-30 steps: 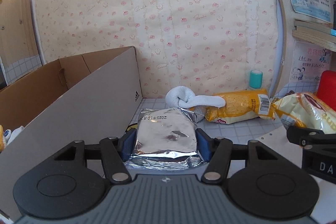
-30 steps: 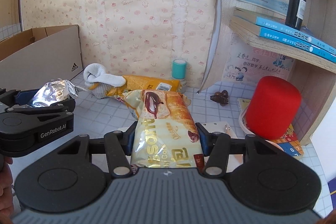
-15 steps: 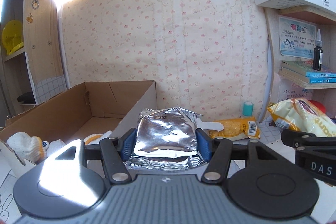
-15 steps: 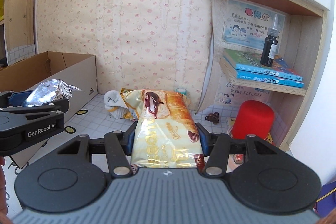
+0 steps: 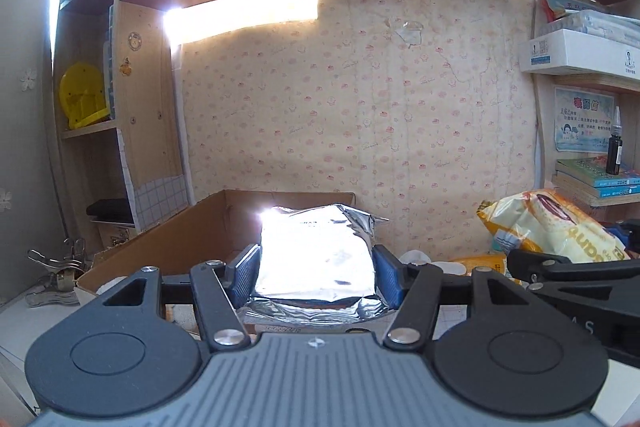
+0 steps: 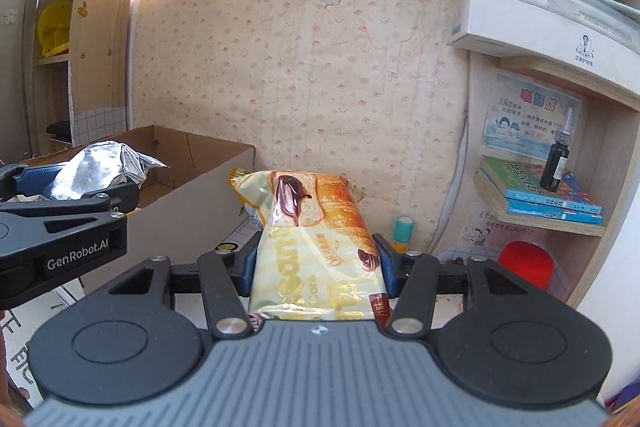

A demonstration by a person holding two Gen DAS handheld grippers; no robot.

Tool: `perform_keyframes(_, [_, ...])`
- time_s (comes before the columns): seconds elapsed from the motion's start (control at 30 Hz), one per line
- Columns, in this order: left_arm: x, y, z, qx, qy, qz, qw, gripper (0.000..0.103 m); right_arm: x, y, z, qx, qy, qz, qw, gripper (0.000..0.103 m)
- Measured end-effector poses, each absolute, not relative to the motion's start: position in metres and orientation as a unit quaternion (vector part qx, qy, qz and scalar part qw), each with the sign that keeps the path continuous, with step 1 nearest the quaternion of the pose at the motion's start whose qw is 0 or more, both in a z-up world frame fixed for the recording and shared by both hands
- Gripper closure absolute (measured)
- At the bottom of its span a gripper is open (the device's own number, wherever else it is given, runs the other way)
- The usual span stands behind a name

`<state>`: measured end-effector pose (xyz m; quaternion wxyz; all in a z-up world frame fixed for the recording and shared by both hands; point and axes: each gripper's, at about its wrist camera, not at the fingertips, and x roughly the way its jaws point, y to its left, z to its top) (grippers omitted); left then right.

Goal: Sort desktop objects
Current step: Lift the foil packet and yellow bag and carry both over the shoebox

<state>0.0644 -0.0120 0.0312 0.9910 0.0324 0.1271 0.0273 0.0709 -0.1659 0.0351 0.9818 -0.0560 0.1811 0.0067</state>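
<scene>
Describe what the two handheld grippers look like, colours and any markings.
Both match: a ribbed grey body with two round black discs, black linkage arms with silver pins, and blue pads on the fingers. The left gripper shows white "GenRobot.AI" lettering on its black side in the right wrist view. The right gripper looks the same.

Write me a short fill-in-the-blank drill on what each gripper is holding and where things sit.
1. The left gripper is shut on a ____ foil packet.
2. The right gripper holds a croissant ____.
3. The dark dropper bottle stands on the ____.

Missing words: silver; packet; books
</scene>
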Motion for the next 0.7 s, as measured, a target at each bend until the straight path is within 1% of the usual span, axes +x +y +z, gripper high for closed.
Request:
perform_keyframes(0.37, [0.055,0.025,0.041,0.026,0.107,0.051,0.993,0.041,0.080,-0.121,0.049,-0.069,0.167,0.042,0.983,0.049])
perform_keyframes(0.7, [0.055,0.069,0.040,0.020,0.113,0.097,0.989,0.041,0.102,-0.069,0.049,-0.081,0.168,0.091,0.978,0.049])
